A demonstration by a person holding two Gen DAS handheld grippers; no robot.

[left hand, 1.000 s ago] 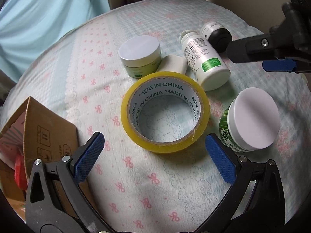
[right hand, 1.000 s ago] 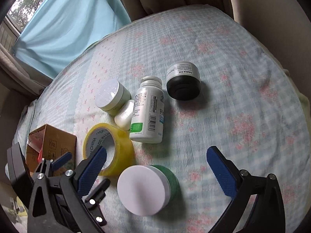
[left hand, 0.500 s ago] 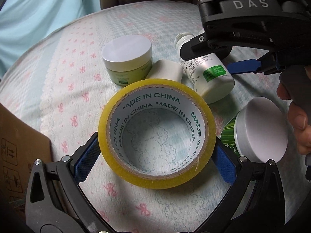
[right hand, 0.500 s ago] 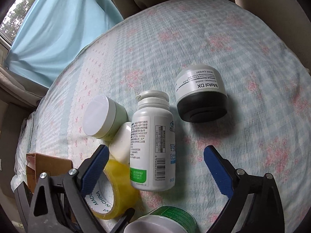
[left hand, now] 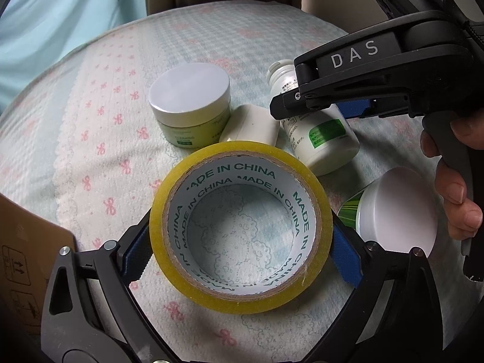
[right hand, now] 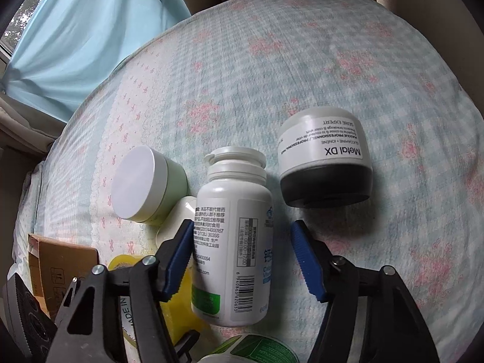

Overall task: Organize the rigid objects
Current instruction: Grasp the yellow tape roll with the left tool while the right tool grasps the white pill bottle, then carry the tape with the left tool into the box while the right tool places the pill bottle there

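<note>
While the roll of yellow tape [left hand: 240, 230] lies flat on the patterned cloth [left hand: 99, 139], it is framed by the left gripper [left hand: 241, 255], whose blue pads [left hand: 346, 255] are set against the roll's left and right outer sides; the jaws are thus closed in on the tape, though how firmly it is pinched cannot be told. Beyond the roll, a small white case [left hand: 249, 128] is seen just at its far edge, with a pale green jar [left hand: 190, 104] touching the case on the left. To the near right, a white-lidded green tub [left hand: 396, 210] lies on its side beside the roll.

In the right wrist view, a white pill bottle [right hand: 233, 239] lies on its side between the fingers of the right gripper [right hand: 242, 260]. The left pad [right hand: 178, 260] is seen against the bottle's side, while a narrow gap is left at the right pad; the jaws are partly spread around the bottle. A grey-and-black jar [right hand: 325, 166] stands inverted just to the far right of the bottle. A cardboard box [right hand: 57, 263] is visible at the near left.
</note>
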